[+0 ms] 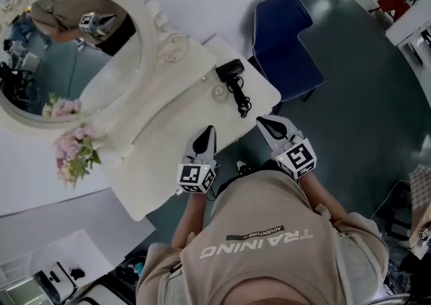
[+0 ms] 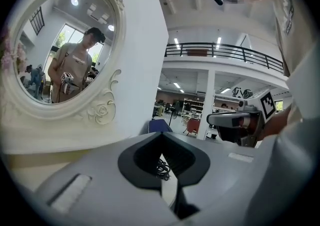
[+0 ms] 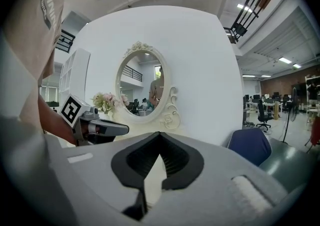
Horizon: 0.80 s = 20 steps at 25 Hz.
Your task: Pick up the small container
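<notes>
Hovering clenched and empty, left gripper (image 1: 211,130) and right gripper (image 1: 262,120) face the small container (image 1: 219,92), just beyond (left nearer).

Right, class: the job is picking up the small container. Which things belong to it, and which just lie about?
Belong to the job: small container; left gripper; right gripper.
Just lying about: hair dryer; flowers; mirror; blue chair.
</notes>
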Each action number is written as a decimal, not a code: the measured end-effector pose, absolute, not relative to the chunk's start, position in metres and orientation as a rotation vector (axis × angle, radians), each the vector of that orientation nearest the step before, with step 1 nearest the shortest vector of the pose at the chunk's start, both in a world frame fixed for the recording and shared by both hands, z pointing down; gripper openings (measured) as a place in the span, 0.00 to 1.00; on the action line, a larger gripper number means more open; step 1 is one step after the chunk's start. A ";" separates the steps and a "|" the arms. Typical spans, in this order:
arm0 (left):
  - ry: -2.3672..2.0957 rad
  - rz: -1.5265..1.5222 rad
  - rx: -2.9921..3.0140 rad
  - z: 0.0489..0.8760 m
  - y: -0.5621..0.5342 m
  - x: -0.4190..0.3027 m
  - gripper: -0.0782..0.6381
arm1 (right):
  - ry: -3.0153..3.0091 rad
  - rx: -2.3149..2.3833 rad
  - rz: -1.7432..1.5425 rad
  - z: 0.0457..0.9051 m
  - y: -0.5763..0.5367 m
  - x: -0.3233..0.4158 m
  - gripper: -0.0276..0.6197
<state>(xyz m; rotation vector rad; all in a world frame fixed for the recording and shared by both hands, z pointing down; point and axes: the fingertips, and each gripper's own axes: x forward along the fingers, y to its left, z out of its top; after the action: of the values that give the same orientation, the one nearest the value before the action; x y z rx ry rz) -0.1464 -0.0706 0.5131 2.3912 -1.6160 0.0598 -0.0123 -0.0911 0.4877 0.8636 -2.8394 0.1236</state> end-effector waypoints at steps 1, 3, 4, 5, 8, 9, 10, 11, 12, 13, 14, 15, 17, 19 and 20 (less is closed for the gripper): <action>-1.608 0.066 2.390 0.516 -0.073 -0.149 0.13 | -2.835 0.871 0.129 0.488 -0.094 -0.014 0.05; -1.596 0.058 2.374 0.521 -0.077 -0.152 0.13 | -2.820 0.865 0.127 0.490 -0.097 -0.017 0.05; -1.593 0.052 2.369 0.521 -0.078 -0.152 0.13 | -2.812 0.856 0.123 0.491 -0.099 -0.018 0.05; -1.592 0.049 2.366 0.522 -0.080 -0.153 0.13 | -2.805 0.847 0.122 0.492 -0.102 -0.019 0.05; -1.598 0.061 2.347 0.527 -0.090 -0.157 0.13 | -2.804 0.830 0.143 0.494 -0.116 -0.022 0.05; -1.604 0.064 2.335 0.529 -0.095 -0.159 0.13 | -2.807 0.819 0.149 0.494 -0.121 -0.023 0.05; -1.614 0.066 2.323 0.530 -0.100 -0.160 0.13 | -2.810 0.803 0.154 0.496 -0.127 -0.024 0.05; -1.628 0.071 2.312 0.530 -0.104 -0.161 0.13 | -2.814 0.783 0.161 0.498 -0.133 -0.026 0.05; -1.646 0.078 2.300 0.529 -0.109 -0.162 0.13 | -2.818 0.760 0.170 0.501 -0.139 -0.028 0.05; -1.664 0.088 2.288 0.529 -0.114 -0.163 0.13 | -2.824 0.738 0.179 0.504 -0.146 -0.030 0.05; -1.682 0.098 2.274 0.528 -0.118 -0.165 0.13 | -2.832 0.716 0.186 0.505 -0.153 -0.033 0.05; -1.696 0.107 2.262 0.527 -0.124 -0.167 0.13 | -2.843 0.695 0.185 0.505 -0.160 -0.036 0.05; -1.716 0.117 2.254 0.523 -0.136 -0.167 0.13 | -2.869 0.653 0.162 0.501 -0.177 -0.041 0.05; -1.723 0.126 2.266 0.519 -0.147 -0.166 0.13 | -2.891 0.614 0.145 0.499 -0.196 -0.046 0.05; -1.727 0.133 2.269 0.518 -0.151 -0.166 0.13 | -2.900 0.592 0.148 0.499 -0.204 -0.049 0.05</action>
<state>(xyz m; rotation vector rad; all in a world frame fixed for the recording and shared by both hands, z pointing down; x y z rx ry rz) -0.1661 -0.1509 0.5184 2.2695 -1.7267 0.1326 -0.0486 -0.2042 0.4992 0.5919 -2.8995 0.1485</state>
